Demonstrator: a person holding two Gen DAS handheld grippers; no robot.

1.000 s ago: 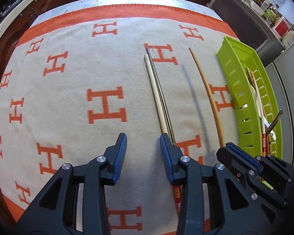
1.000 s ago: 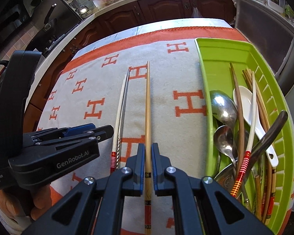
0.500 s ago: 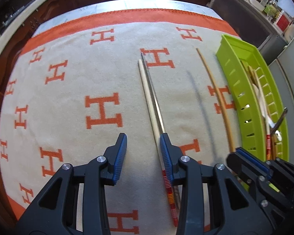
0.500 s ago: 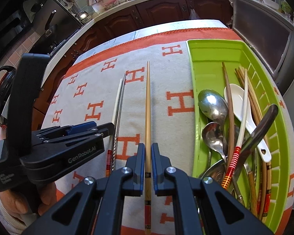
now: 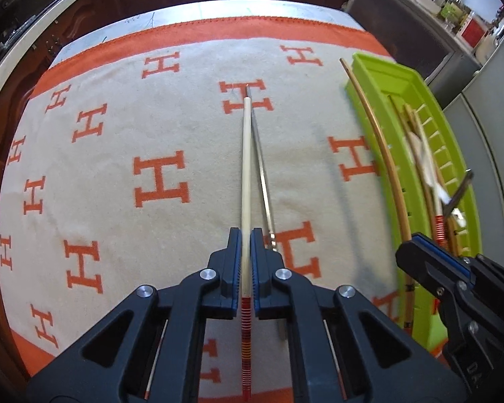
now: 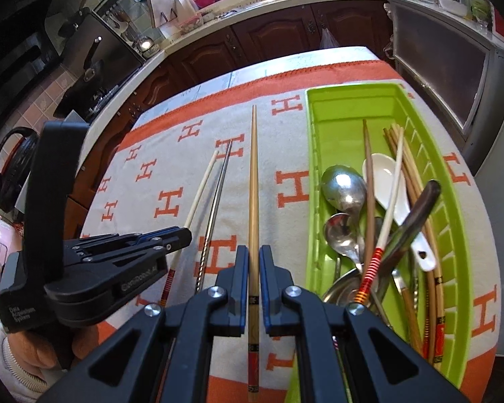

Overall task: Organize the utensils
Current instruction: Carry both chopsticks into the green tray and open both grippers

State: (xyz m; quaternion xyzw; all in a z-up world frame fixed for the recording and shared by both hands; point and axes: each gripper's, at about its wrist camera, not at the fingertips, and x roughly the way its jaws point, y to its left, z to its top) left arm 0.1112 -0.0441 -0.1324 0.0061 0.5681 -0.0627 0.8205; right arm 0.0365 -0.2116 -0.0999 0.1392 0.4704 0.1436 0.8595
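My left gripper [image 5: 246, 262] pinches the cream chopstick [image 5: 245, 174] with the red-striped end, which runs straight ahead over the cloth [image 5: 117, 141] covering the surface. Just right of it a metal chopstick [image 5: 262, 174] lies on the cloth, the two tips meeting at an orange H. My right gripper [image 6: 253, 277] is clamped on a brown bamboo chopstick [image 6: 253, 181], also pointing away from me. To its right sits the green tray [image 6: 322, 107], holding two metal spoons [image 6: 344, 188], a white ceramic spoon [image 6: 386, 174] and several more chopsticks [image 6: 416, 184]. Beyond the cloth's orange border stand dark wooden cabinets [image 6: 279, 33].
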